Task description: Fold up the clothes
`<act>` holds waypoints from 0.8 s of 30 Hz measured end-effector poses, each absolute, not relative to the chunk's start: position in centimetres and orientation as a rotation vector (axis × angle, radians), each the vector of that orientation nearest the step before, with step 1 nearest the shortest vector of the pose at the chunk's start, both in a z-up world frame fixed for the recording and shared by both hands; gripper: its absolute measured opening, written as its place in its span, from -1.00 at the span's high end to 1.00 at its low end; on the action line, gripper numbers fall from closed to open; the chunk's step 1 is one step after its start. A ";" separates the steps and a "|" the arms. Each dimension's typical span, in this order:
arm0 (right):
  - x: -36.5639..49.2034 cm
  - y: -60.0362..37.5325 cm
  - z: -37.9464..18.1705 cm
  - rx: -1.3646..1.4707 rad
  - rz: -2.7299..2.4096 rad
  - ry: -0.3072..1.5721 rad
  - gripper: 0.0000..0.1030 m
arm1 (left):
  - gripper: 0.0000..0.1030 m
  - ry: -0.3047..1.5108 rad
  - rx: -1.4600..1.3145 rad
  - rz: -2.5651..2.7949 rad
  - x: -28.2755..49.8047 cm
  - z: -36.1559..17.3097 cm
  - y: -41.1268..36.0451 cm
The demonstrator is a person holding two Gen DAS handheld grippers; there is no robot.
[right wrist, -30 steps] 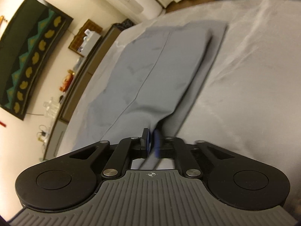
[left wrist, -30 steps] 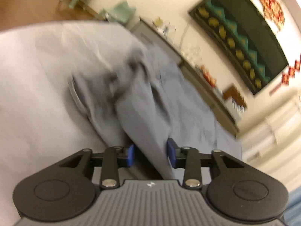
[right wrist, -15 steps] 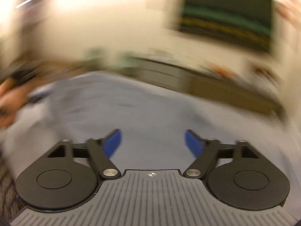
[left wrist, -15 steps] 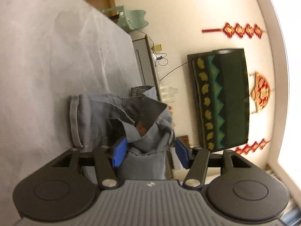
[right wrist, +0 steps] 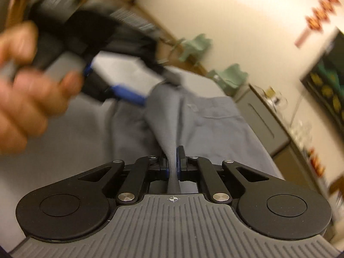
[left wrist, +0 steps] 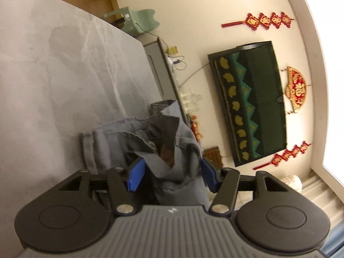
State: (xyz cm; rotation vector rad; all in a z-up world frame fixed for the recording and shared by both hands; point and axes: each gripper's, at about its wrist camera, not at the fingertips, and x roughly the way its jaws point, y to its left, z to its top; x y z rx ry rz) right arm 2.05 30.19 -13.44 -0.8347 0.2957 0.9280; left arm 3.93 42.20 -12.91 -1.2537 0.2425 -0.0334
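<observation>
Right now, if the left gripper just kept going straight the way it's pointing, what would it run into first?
The grey trousers. Their bunched waistband already sits between the open fingers of the left gripper, so any push forward meets that fabric first. Beyond it lies the grey table cover, though depth is hard to judge.

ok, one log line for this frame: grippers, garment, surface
left gripper: open, straddling bunched waistband | right gripper: shut on grey trousers | trousers: partly lifted, rest on grey sheet | fold: not finished
</observation>
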 end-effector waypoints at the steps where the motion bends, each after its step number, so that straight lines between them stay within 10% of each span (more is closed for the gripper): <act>1: 2.4 29.7 -12.9 -0.793 0.927 0.310 0.92 | -0.27 0.234 -1.255 -0.042 4.1 -12.9 42.0; 4: 3.2 28.5 -11.4 -0.676 0.923 0.350 0.92 | -0.22 0.224 -1.232 -0.047 5.1 -12.9 41.1; 5: 3.2 28.5 -11.4 -0.656 0.921 0.354 0.92 | 0.48 0.214 -1.214 -0.048 5.3 -12.9 40.9; 6: 3.4 28.4 -11.3 -0.637 0.918 0.359 0.92 | 0.72 0.218 -1.197 -0.048 5.6 -12.8 40.7; 20: 4.2 27.6 -12.1 -0.612 0.882 0.352 0.98 | 0.60 0.195 -1.256 0.000 3.0 -11.3 46.0; 21: 4.0 28.2 -12.5 -0.647 0.887 0.331 0.92 | 0.61 0.204 -1.247 0.002 3.1 -11.2 45.8; 24: 3.5 29.9 -13.5 -0.750 0.901 0.269 -0.11 | 0.65 0.230 -1.217 0.005 3.5 -10.7 45.5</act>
